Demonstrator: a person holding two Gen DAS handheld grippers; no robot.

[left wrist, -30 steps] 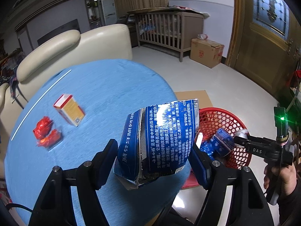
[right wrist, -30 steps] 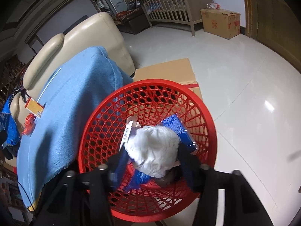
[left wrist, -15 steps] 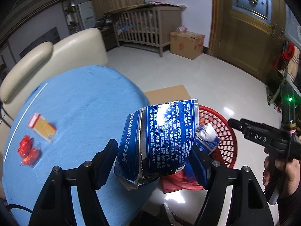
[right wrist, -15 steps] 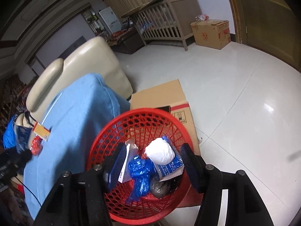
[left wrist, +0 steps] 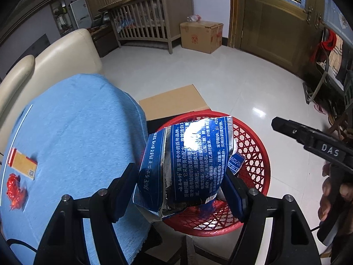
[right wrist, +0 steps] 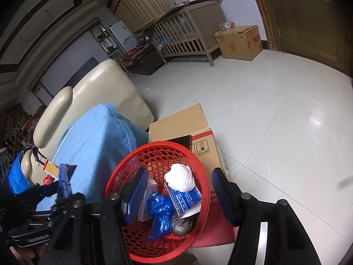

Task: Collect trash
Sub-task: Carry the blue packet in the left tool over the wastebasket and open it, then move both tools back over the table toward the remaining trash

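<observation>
The left tongs (left wrist: 178,190) are clamped on a crumpled blue printed packet (left wrist: 187,163), held above the rim of a red mesh basket (left wrist: 253,145) that stands on the floor beside the blue-covered tabletop (left wrist: 77,137). The right tongs (right wrist: 178,190) hang over the basket with their pads apart and nothing between them; a white wad (right wrist: 180,177) and a blue bag (right wrist: 159,209) lie inside. An orange box (left wrist: 22,164) and a red wrapper (left wrist: 15,188) sit on the tabletop.
</observation>
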